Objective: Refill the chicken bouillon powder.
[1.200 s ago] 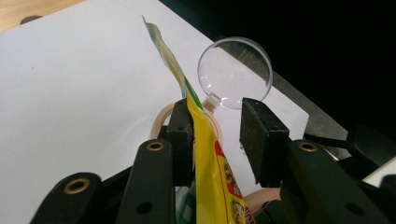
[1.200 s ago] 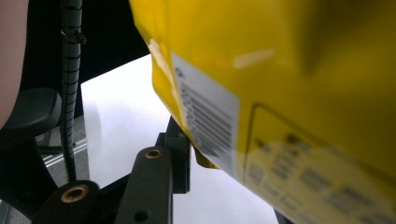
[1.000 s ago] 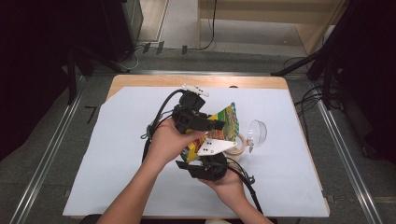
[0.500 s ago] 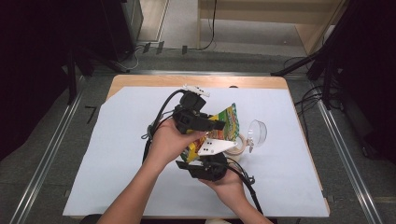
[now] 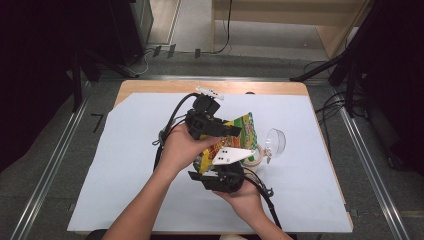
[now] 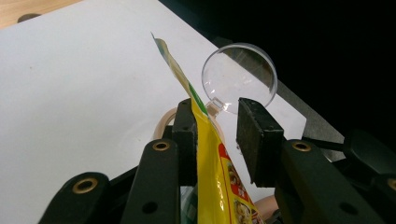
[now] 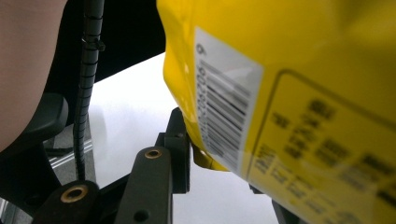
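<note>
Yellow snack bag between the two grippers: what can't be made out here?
- Bag, high view: its lower part is covered by the left hand and the grey plate.
- Right gripper, right gripper view: the bag hides one jaw, so a grip cannot be confirmed.
- Bag's print, right gripper view: too blurred to read.
- Tape roll, left gripper view: mostly behind the left gripper, whose jaws straddle the bag with a gap on one side.
</note>
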